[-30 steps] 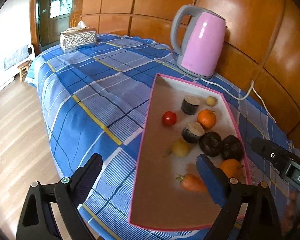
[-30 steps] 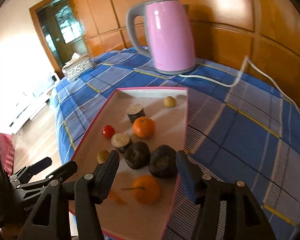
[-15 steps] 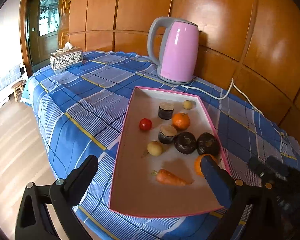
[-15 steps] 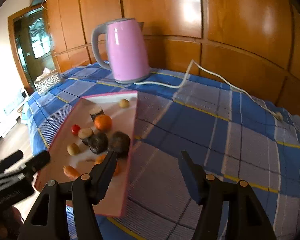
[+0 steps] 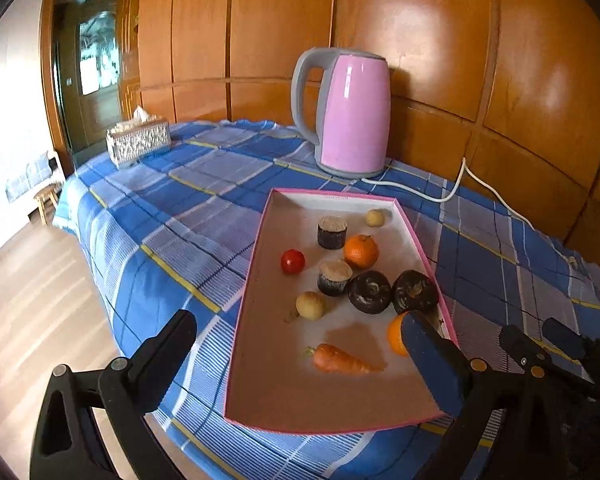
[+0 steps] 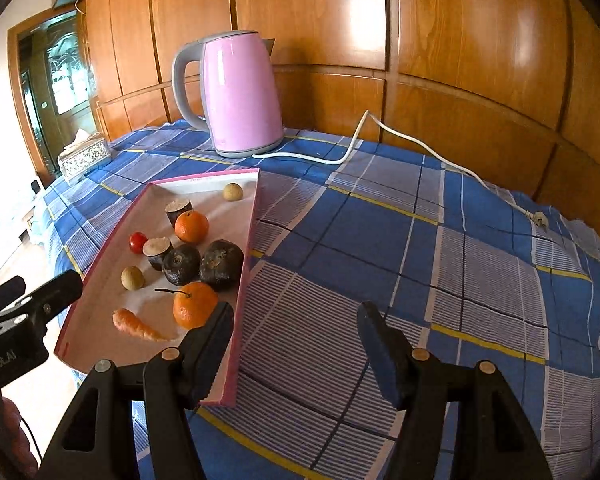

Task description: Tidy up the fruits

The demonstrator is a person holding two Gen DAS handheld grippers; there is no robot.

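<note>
Fruit lies scattered in the pink-rimmed tray on the checked cloth: two oranges, a tomato, a carrot and dark lumps touching each other. Both the left gripper and right gripper hang with fingers apart, holding nothing. Round pieces would likely roll if nudged, and the kettle's loose cord could snag a sweeping hand.

My right gripper hangs with jaws apart and empty over the tablecloth, its left finger overlapping the pink tray's near right corner. Inside sit oranges, a carrot and dark fruits; a pink kettle stands at the far edge.
</note>
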